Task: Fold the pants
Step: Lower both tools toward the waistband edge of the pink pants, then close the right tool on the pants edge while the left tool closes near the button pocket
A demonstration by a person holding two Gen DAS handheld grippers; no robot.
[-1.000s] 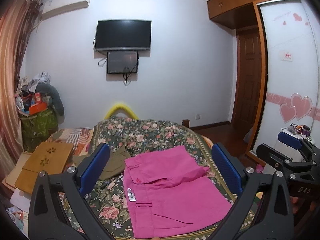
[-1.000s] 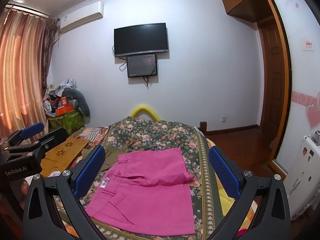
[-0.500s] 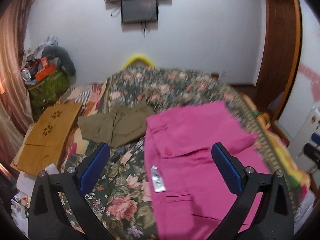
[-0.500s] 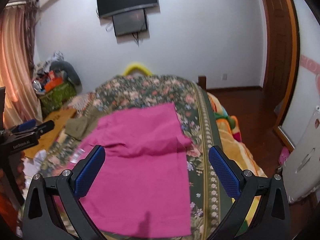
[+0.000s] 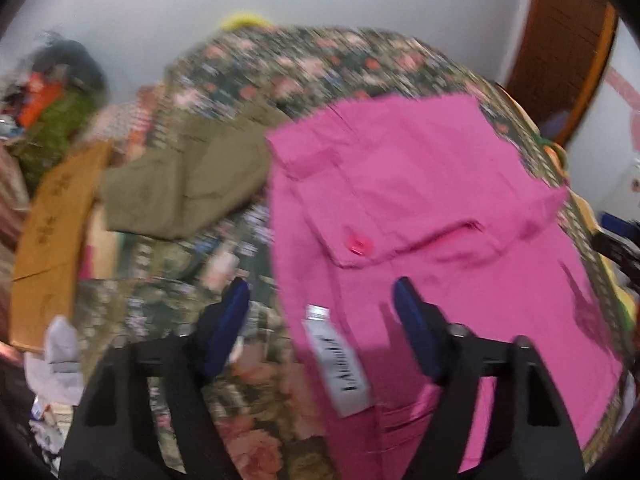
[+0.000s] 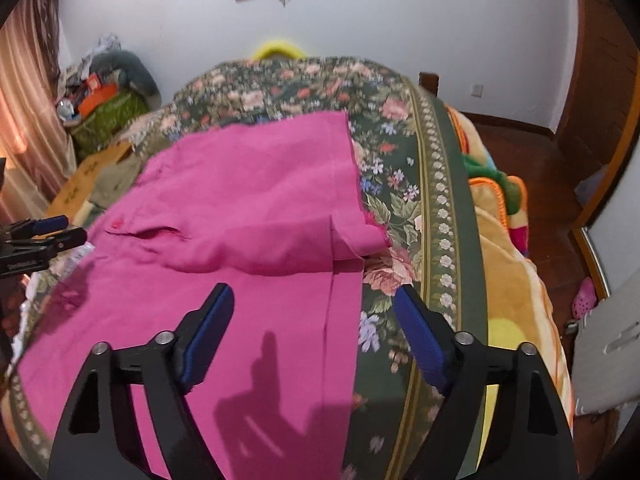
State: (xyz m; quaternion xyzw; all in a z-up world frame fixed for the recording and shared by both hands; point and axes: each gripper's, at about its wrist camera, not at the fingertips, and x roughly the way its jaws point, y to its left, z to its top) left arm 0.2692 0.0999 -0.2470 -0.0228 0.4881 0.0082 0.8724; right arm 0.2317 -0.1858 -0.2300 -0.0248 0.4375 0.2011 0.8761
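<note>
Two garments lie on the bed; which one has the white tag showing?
The pink pants, right of the olive garment in the left wrist view. The white tag lies at their left edge; the olive garment shows none.

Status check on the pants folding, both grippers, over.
Left hand-held gripper and right hand-held gripper open, jaws just been closing, nothing between them. Pink pants lie on the bed, part folded. Olive garment beside them, apart.

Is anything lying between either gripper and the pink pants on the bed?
Nothing visible. The pink pants lie bare on the floral bedspread; the olive garment sits beside them. The left gripper and right gripper, jaws just narrowing, pinch nothing.
</note>
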